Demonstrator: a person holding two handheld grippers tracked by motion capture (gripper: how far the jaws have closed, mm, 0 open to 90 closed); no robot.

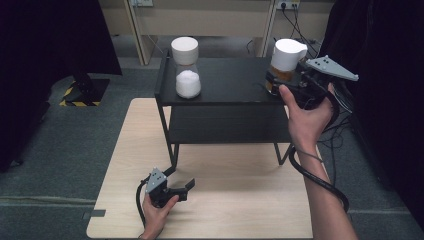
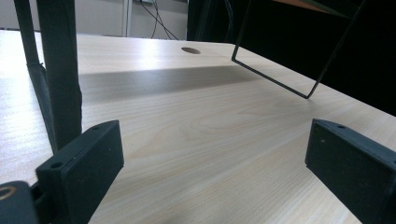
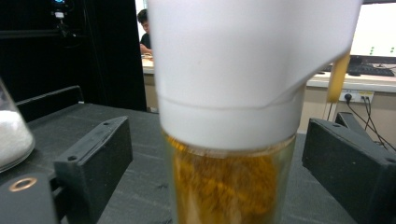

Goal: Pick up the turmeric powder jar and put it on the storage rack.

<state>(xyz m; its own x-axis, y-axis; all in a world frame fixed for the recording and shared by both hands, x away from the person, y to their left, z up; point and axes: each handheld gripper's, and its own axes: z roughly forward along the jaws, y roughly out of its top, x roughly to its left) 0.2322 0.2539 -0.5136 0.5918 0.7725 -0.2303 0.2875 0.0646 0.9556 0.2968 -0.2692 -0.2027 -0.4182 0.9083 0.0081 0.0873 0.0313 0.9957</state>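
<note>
Right gripper (image 3: 224,154): jaws apart, 1 on each side of the jar (image 3: 229,186), not yet touching the glass as far as we can tell from the right gripper view. The jar stands between them, very close to the camera.

The jar is clear-walled, with amber-yellow contents and a tall white spouted lid (image 3: 233,65). We judge it rigid, smooth and likely slippery; breakable if it is glass. It looks partly filled, so moderate weight, top-heavy under that lid. Best hold, in our judgement: the clear body just below the lid, squarely, not on the lid, which might lift off.

In the high view the jar (image 1: 286,62) sits at the right end of the black shelf's (image 1: 225,82) top tier, near its front edge. A 2nd jar (image 1: 187,70), holding white grains, stands toward the left end of the same tier, well apart.

Left gripper (image 1: 177,191): jaws wide apart and empty, low over the wooden table (image 1: 240,200), in front of the shelf's left leg (image 2: 58,70).
</note>
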